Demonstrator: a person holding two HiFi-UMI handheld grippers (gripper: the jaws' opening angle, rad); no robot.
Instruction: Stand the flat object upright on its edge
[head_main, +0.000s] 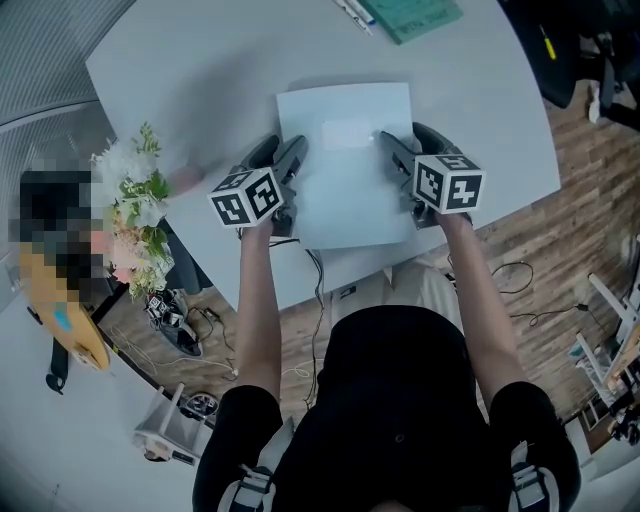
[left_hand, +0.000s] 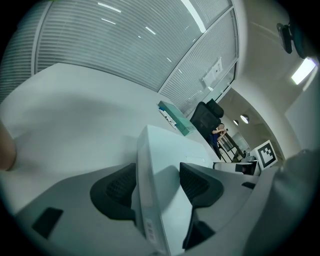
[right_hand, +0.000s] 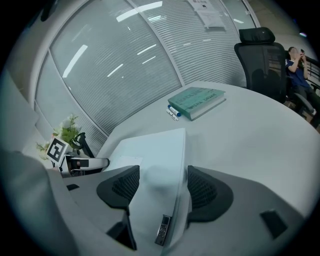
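White flat box (head_main: 345, 190) lies flat by the surface's front edge, long axis front-to-back. Left hand-held gripper (head_main: 280, 152) and right hand-held gripper (head_main: 405, 145) straddle its side edges, both released.

One flat white box (head_main: 345, 165) is lying on one grey table (head_main: 200, 70). Two grippers are flanking it, the left gripper (head_main: 283, 152) at nine o'clock and the right gripper (head_main: 410, 148) at three, each carrying one marker cube (head_main: 247, 197). One teal book (head_main: 410, 15) is lying at twelve o'clock, with pens (head_main: 352, 12) beside it, one or two, too small for counting. One bunch of flowers (head_main: 135, 215) is standing at nine o'clock. One black office chair (right_hand: 257, 55) is showing beyond the table.
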